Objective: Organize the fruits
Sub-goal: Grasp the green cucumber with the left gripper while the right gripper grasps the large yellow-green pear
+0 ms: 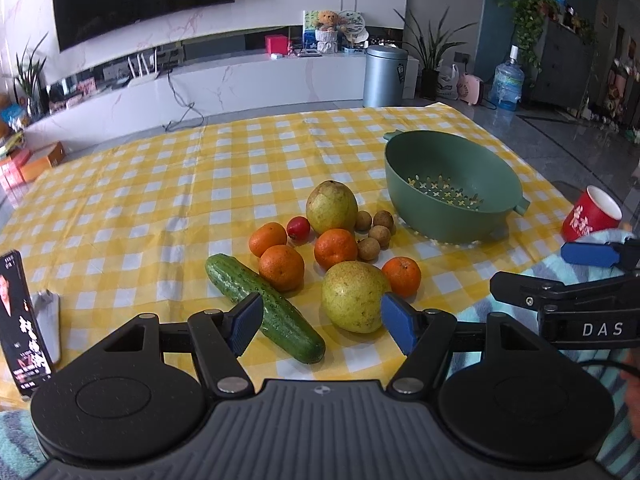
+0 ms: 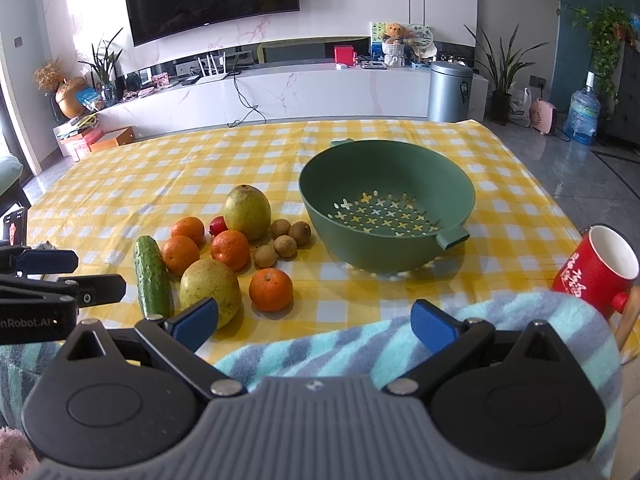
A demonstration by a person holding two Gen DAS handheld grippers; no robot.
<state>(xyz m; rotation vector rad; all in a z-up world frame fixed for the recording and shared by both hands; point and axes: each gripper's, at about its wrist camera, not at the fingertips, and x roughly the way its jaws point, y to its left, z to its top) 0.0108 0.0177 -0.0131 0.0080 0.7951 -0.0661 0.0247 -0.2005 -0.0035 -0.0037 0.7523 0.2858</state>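
Note:
On the yellow checked cloth (image 1: pixel 160 184) lies a heap of fruit: two green-yellow pears (image 1: pixel 352 296) (image 1: pixel 331 207), several oranges (image 1: pixel 281 267), a small red fruit (image 1: pixel 298 228), several brown longans (image 1: pixel 379 236) and a cucumber (image 1: pixel 264 308). An empty green colander (image 1: pixel 452 188) (image 2: pixel 386 204) stands to the right of them. My left gripper (image 1: pixel 322 326) is open just in front of the near pear and the cucumber, touching nothing. My right gripper (image 2: pixel 314 322) is open over a striped towel (image 2: pixel 360 344), with nothing between its fingers.
A red mug (image 2: pixel 596 268) lies tipped at the right table edge. A phone (image 1: pixel 22 320) stands at the left edge. The other gripper shows in each view's side (image 1: pixel 576 300) (image 2: pixel 48 292). Behind the table are a TV cabinet and a bin (image 1: pixel 384 76).

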